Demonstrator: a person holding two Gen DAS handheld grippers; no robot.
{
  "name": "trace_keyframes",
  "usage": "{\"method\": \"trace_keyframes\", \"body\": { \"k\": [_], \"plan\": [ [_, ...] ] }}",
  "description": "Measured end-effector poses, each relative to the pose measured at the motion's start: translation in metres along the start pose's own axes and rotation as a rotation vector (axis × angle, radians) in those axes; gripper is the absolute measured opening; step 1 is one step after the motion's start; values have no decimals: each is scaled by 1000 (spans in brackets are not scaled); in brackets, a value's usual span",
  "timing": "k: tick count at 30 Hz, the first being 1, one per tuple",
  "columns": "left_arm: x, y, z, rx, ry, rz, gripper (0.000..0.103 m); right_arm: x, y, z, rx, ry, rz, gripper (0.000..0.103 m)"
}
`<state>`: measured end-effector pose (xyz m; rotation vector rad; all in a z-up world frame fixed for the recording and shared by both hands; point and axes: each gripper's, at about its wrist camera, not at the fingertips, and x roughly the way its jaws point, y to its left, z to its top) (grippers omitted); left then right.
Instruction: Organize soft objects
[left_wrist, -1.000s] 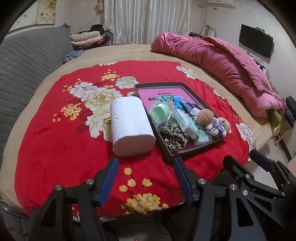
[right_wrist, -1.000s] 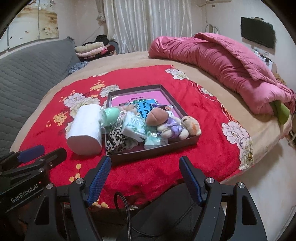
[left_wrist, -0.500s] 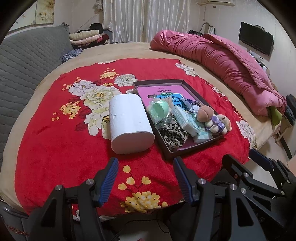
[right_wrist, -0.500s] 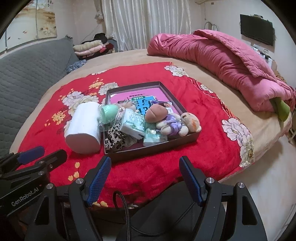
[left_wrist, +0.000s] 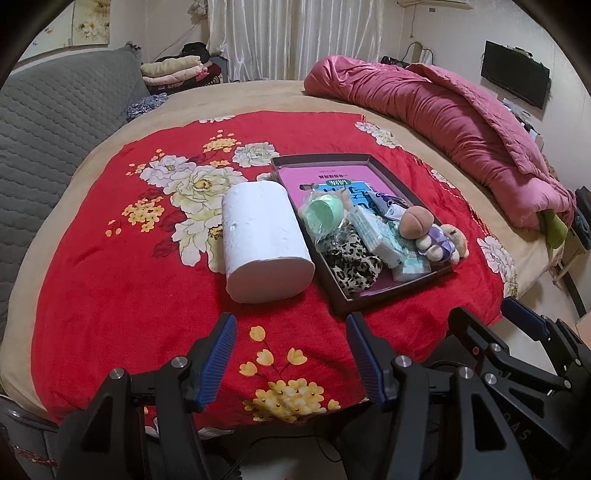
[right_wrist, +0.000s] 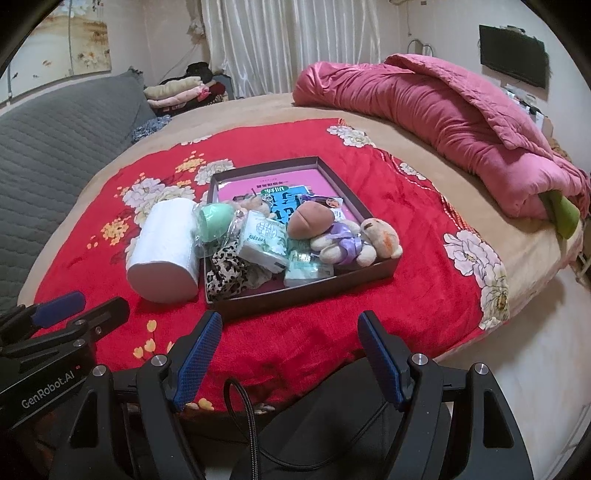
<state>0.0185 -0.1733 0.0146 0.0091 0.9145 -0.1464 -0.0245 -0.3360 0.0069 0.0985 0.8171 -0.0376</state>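
A dark shallow box (left_wrist: 391, 295) (right_wrist: 306, 295) lies on a red flowered blanket (left_wrist: 110, 280). It holds a green ball in plastic (left_wrist: 325, 214) (right_wrist: 216, 221), a leopard-print cloth (left_wrist: 351, 262) (right_wrist: 225, 273), tissue packs (left_wrist: 373, 236) (right_wrist: 264, 240) and a plush bear with a purple bow (left_wrist: 432, 236) (right_wrist: 347, 236). A white paper roll (left_wrist: 264, 240) (right_wrist: 166, 247) lies on its side just left of the box. My left gripper (left_wrist: 290, 354) is open and empty, hovering near the bed's front edge. My right gripper (right_wrist: 290, 354) is open and empty, in front of the box.
A rolled pink quilt (left_wrist: 443, 118) (right_wrist: 443, 110) lies along the right of the bed. A grey quilted headboard (left_wrist: 48, 122) stands at the left. Folded clothes (left_wrist: 173, 70) are stacked at the back. A television (left_wrist: 515, 79) hangs on the right wall.
Both grippers have shifted slightly, so the box and roll sit a little differently in each view. Both stay open and empty. Nothing on the bed has moved.
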Motion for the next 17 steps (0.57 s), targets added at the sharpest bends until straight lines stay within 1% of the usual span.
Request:
{"method": "trace_keyframes", "body": {
  "k": [17],
  "plan": [
    [6,-2,-1,23,2,21,61,4,3,-1,-8,-1,11,77]
  ]
}}
